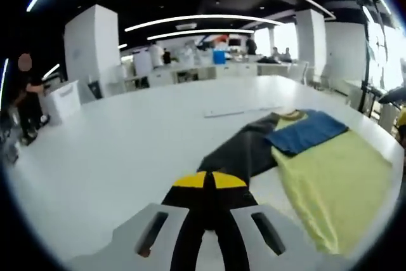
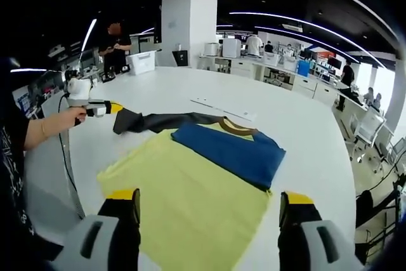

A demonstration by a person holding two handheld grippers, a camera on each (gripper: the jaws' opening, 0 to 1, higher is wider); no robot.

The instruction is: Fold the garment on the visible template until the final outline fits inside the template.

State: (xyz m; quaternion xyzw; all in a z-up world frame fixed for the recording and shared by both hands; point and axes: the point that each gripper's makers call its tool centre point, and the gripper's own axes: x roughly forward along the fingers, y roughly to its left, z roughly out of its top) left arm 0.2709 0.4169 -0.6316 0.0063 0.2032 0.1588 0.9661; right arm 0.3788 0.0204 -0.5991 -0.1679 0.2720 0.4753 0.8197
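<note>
A yellow shirt (image 2: 190, 188) lies flat on the white table (image 2: 304, 125), with a blue part (image 2: 231, 150) folded across its upper half and a brown collar (image 2: 235, 128) at the top. Its black sleeve (image 2: 162, 120) stretches out sideways. My left gripper (image 1: 209, 182) is shut on the sleeve's end, and the black cloth (image 1: 244, 150) runs from its jaws to the shirt body (image 1: 336, 188). In the right gripper view, a hand holds that left gripper (image 2: 104, 108) at the sleeve tip. My right gripper (image 2: 209, 204) stands open above the shirt's near hem, nothing between its jaws.
A thin pale strip (image 2: 222, 107) lies on the table beyond the collar. A person (image 2: 117, 46) stands past the far table edge, near white pillars and desks. My holder's arm (image 2: 38, 131) and a cable (image 2: 66, 163) are at the left. Chairs (image 2: 368, 131) stand to the right.
</note>
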